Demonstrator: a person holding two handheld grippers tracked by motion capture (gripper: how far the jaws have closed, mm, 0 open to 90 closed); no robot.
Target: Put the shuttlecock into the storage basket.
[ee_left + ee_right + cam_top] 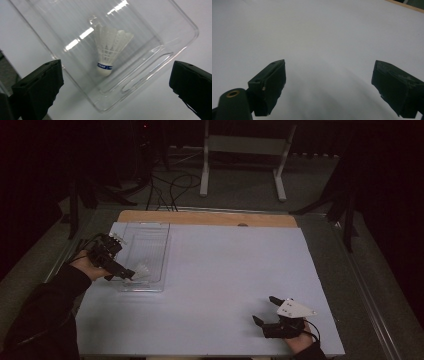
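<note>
Dim room: grey floor [240, 195], black cables [170, 187], white frame stand [245, 145].

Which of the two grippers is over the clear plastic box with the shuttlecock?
The left gripper: it reaches over the clear box holding the white shuttlecock. The right gripper is above bare table.

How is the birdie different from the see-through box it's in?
The shuttlecock is white and solid-looking, while the clear plastic box is see-through, so the table shows through it. The shuttlecock is small and cone-shaped with a round cork end; the box is much bigger, long and rectangular. The shuttlecock bears a blue band with lettering; the box is plain. Both sit at the table's left side, by the open left tool, which grips neither.
</note>
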